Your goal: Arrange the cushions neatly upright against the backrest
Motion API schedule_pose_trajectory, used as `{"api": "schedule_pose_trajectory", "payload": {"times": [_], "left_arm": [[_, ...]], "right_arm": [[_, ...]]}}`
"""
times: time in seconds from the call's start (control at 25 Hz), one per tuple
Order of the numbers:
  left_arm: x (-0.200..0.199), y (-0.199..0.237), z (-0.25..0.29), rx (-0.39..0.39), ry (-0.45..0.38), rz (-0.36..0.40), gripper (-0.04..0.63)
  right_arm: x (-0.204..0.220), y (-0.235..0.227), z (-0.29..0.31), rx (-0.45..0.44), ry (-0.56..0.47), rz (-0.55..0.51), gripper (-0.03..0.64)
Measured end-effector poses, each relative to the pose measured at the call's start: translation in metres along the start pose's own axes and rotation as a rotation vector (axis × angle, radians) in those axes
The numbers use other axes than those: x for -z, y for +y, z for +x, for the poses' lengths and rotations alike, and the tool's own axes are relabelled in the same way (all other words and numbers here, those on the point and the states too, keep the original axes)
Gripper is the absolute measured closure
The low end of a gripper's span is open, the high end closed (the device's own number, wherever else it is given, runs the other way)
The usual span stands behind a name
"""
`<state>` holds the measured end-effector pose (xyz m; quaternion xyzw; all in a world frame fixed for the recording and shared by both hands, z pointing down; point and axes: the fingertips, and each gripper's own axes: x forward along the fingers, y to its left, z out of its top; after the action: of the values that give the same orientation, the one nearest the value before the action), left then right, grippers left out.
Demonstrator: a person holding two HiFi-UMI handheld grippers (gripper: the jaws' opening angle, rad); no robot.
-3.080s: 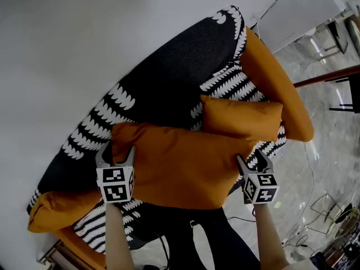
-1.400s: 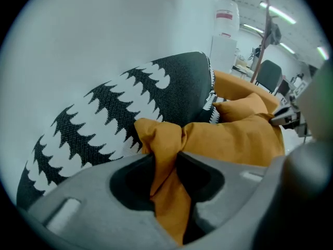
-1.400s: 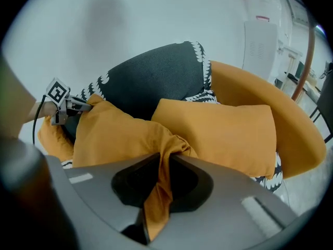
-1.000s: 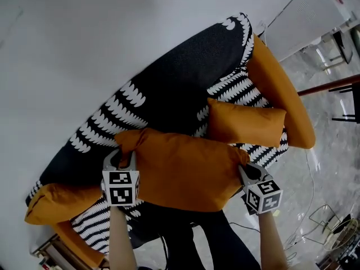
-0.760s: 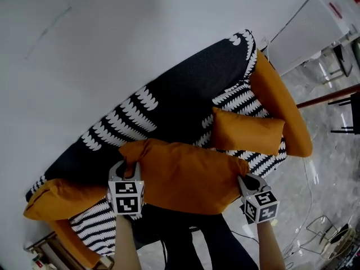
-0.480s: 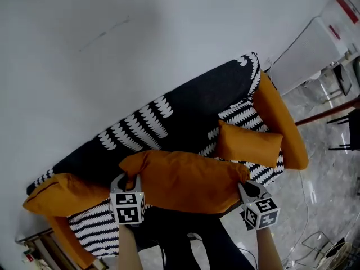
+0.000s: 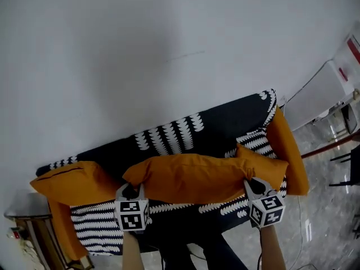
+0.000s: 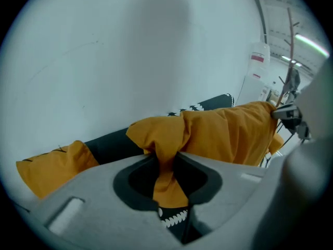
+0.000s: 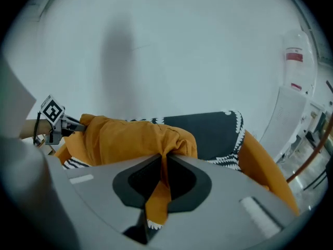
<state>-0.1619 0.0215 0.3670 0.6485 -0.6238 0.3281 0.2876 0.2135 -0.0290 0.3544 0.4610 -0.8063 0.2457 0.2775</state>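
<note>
1. Your left tool (image 7: pixel 130 191) is clenched on the left corner of the large orange cushion (image 7: pixel 188 178). Its jaws have just been closing, and in the left gripper view a fold of the orange fabric is pinched between them.
2. Your right tool (image 7: pixel 254 184) grasps the right corner of the same cushion. In the right gripper view its jaws are almost together, with a thin strip of fabric caught between them.
3. The large cushion hangs stretched between your two tools, with its long side about level. It is above the striped seat (image 7: pixel 185 208) and in front of the dark backrest (image 7: pixel 225 125) of the sofa. I cannot tell if it touches the backrest.
4. A smaller orange cushion (image 7: pixel 269 167) is on the seat just behind the right end of the large one, close to the orange right armrest (image 7: pixel 288 151).
5. A third orange cushion (image 7: pixel 70 183) is at the left end of the sofa, apart from your left tool.
6. The sofa stands against a plain white wall (image 7: pixel 169 38).
</note>
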Motion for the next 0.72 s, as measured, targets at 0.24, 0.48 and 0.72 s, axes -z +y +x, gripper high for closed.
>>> {"api": "schedule_pose_trajectory", "payload": {"times": [0.24, 0.48, 0.72], "left_arm": [[0.008, 0.044, -0.034, -0.069, -0.046, -0.093, 0.508], [0.015, 0.081, -0.051, -0.109, -0.072, -0.153, 0.508], [0.018, 0.107, -0.047, -0.133, -0.089, -0.196, 0.508]], "right_arm": [[-0.055, 0.041, 0.02, -0.073, -0.053, -0.123, 0.584], [-0.098, 0.078, 0.05, -0.146, -0.075, -0.234, 0.584], [-0.121, 0.1, 0.081, -0.197, -0.069, -0.322, 0.584]]}}
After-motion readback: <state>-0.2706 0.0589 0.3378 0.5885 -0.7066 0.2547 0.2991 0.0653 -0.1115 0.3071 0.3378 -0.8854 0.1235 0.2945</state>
